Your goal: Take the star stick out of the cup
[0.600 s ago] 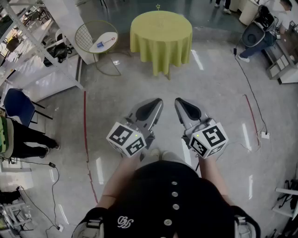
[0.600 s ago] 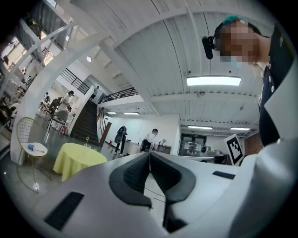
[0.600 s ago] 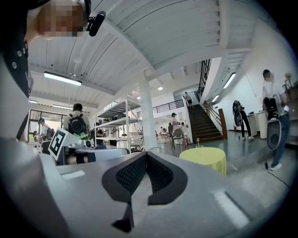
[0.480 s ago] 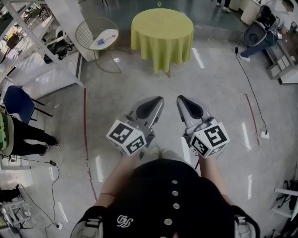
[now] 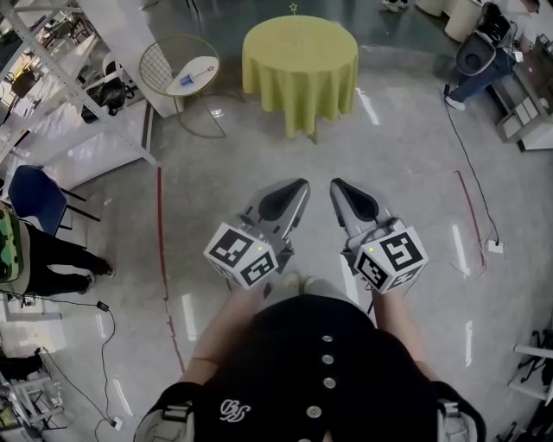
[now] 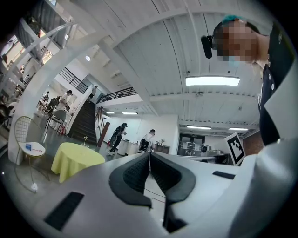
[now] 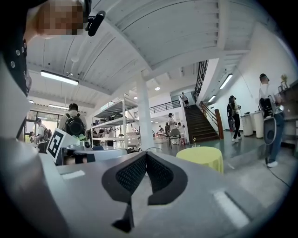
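A thin star stick (image 5: 294,9) stands at the far edge of a round table with a yellow-green cloth (image 5: 300,52), far ahead across the floor. The cup is too small to make out. In the left gripper view the stick (image 6: 85,139) rises over the table (image 6: 74,160); the right gripper view shows the stick (image 7: 194,140) and the table (image 7: 202,155) as well. My left gripper (image 5: 300,186) and right gripper (image 5: 335,185) are held side by side in front of my body, well short of the table. Both are shut with nothing between the pads.
A wire chair with a white round top (image 5: 192,73) holding small items stands left of the table. White shelving (image 5: 60,52) lines the left side. A person (image 5: 34,250) stands at far left, another (image 5: 484,56) sits at top right. A cable (image 5: 471,173) crosses the floor.
Both grippers stay shut and side by side, sitting slightly lower in the head view. The seated person at top right has shifted a little to the right.
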Demonstrator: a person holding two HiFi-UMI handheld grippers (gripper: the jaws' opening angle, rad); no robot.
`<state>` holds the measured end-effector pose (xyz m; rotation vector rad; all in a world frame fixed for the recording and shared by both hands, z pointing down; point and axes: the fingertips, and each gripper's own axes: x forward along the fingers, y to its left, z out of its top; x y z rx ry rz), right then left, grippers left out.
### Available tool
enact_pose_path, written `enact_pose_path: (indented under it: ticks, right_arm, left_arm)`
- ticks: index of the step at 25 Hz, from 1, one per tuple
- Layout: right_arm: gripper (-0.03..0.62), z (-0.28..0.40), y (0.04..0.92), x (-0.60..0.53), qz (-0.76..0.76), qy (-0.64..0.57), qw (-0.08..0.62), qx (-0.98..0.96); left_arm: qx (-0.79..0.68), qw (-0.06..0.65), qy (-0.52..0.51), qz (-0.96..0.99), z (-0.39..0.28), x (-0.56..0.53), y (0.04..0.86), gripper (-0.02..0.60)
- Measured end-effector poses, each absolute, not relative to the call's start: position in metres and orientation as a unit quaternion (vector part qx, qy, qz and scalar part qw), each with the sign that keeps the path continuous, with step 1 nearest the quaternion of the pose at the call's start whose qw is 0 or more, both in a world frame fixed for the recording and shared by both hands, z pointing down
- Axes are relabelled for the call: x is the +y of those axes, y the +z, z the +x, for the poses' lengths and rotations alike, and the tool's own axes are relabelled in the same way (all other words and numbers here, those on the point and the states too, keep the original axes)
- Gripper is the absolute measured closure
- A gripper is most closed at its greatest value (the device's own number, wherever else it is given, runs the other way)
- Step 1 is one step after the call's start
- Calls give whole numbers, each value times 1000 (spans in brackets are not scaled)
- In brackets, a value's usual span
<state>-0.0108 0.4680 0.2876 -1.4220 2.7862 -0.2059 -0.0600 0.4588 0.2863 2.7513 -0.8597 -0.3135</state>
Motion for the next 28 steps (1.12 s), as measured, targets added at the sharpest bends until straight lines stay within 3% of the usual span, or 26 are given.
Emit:
enact_pose_path:
  ticks: [28]
  right_arm:
    - [591, 43, 316, 416, -444, -119, 24, 888]
  left_arm:
    - [-314, 140, -106, 933, -8, 399, 306, 563]
